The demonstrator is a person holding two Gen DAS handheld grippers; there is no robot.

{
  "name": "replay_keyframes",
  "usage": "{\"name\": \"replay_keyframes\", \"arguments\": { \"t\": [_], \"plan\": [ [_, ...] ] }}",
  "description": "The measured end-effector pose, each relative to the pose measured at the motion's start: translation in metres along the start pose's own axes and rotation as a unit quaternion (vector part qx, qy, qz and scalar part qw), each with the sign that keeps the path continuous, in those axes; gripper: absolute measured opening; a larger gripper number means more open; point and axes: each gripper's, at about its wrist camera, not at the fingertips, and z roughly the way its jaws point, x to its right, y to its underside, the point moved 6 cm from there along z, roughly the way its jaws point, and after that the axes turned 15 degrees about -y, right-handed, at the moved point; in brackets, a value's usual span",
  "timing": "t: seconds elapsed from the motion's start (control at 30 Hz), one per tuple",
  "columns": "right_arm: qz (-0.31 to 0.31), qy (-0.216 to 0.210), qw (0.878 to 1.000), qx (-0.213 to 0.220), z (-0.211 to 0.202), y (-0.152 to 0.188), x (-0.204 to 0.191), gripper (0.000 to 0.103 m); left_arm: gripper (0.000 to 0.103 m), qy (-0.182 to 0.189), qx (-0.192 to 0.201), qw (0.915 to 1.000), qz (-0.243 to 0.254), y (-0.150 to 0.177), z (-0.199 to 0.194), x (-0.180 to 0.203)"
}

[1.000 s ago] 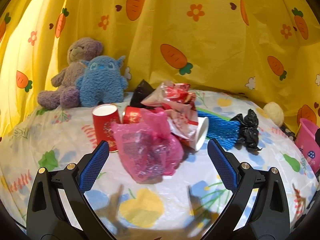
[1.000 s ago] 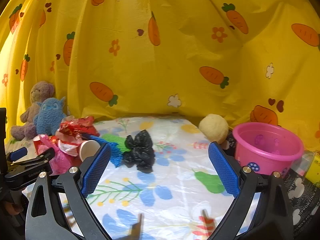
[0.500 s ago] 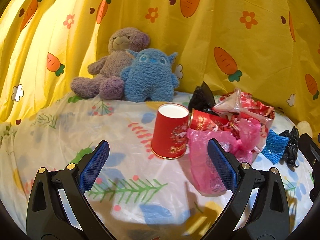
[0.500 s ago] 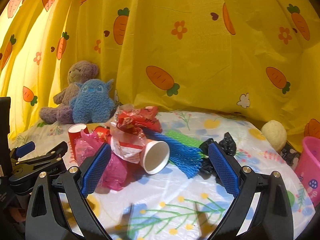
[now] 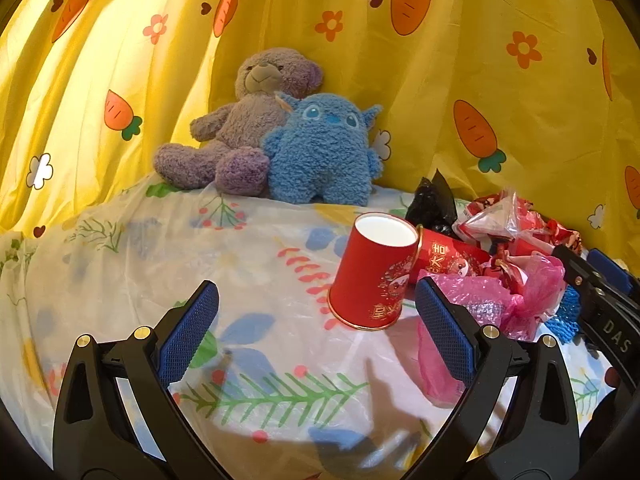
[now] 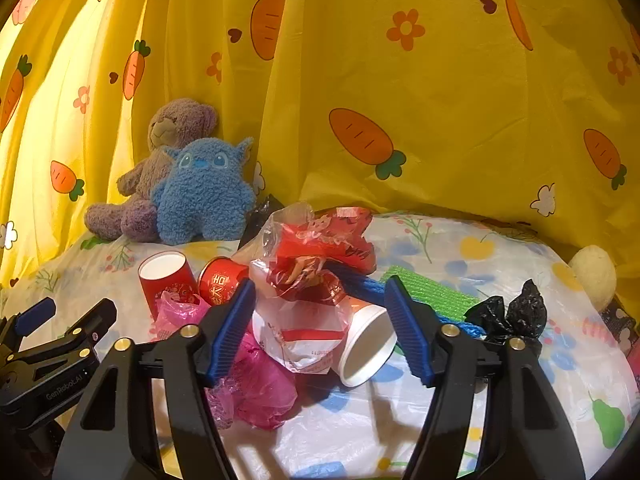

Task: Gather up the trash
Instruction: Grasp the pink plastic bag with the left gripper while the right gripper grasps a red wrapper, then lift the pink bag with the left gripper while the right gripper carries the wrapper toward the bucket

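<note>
Plush toys (two) sit behind red cup, apart.

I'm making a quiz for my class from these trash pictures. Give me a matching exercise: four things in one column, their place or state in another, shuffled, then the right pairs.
Things:
1. red cup
2. white cup
3. blue plush
4. black bag

Place or state:
A. lying on its side, mouth toward the right-wrist camera
B. knotted, right of the green netting
C. standing mouth up, left edge of the pile
D. sitting against the teddy bear, by the curtain

Pairs: 1-C, 2-A, 3-D, 4-B
</note>
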Motion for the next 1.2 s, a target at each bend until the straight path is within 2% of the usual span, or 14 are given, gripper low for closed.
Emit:
{"name": "replay_keyframes", "arguments": {
  "t": [0.03, 0.1, 0.2, 0.43, 0.5, 0.6, 0.7, 0.8, 0.87, 0.9, 0.97, 1.0, 1.13, 1.2],
  "plan": [
    [-0.002, -0.001, 1.0, -0.006, 0.003, 0.001, -0.001, 0.049, 0.097, 0.005, 0.001, 1.0, 0.002, 0.001, -0.001, 0.003],
    [-0.005, -0.003, 1.0, -0.017, 0.006, 0.005, -0.001, 0.022, 0.097, 0.02, 0.003, 0.9998, 0.008, 0.002, -0.004, 0.008],
    [-0.007, 0.0, 1.0, -0.015, 0.003, 0.009, 0.001, 0.01, 0.097, 0.042, 0.007, 0.999, 0.016, 0.004, -0.009, 0.017],
    [-0.006, 0.013, 1.0, 0.02, -0.032, 0.009, 0.008, 0.007, 0.097, 0.119, 0.002, 0.9916, 0.05, 0.012, -0.022, 0.049],
    [0.0, 0.022, 0.999, 0.028, -0.044, 0.01, 0.012, 0.007, 0.097, 0.147, -0.011, 0.9873, 0.059, 0.015, -0.022, 0.06],
    [0.008, 0.032, 0.999, 0.037, -0.061, 0.015, 0.02, 0.007, 0.097, 0.162, -0.025, 0.9844, 0.063, 0.018, -0.016, 0.07],
    [0.018, 0.037, 0.998, 0.044, -0.075, 0.019, 0.027, 0.007, 0.096, 0.179, -0.056, 0.9805, 0.059, 0.021, -0.005, 0.076],
    [0.023, 0.042, 0.998, 0.048, -0.086, 0.023, 0.033, 0.007, 0.085, 0.197, -0.087, 0.9752, 0.049, 0.024, 0.006, 0.08],
    [0.026, 0.045, 0.997, 0.048, -0.09, 0.025, 0.036, 0.007, 0.07, 0.206, -0.104, 0.9716, 0.053, 0.027, 0.01, 0.084],
    [0.028, 0.045, 0.997, 0.049, -0.092, 0.027, 0.037, 0.007, 0.067, 0.209, -0.109, 0.9703, 0.055, 0.028, 0.011, 0.086],
    [0.031, 0.047, 0.997, 0.05, -0.097, 0.03, 0.038, 0.007, 0.053, 0.217, -0.111, 0.9682, 0.058, 0.029, 0.01, 0.088],
    [0.031, 0.046, 0.997, 0.05, -0.099, 0.031, 0.038, 0.007, 0.05, 0.22, -0.112, 0.9673, 0.059, 0.029, 0.01, 0.089],
    [0.032, 0.045, 0.997, 0.049, -0.106, 0.035, 0.038, 0.007, 0.02, 0.226, -0.118, 0.9648, 0.066, 0.032, 0.009, 0.091],
    [0.033, 0.044, 0.997, 0.048, -0.109, 0.038, 0.037, 0.007, 0.014, 0.228, -0.115, 0.9647, 0.064, 0.031, 0.007, 0.089]
  ]
}}
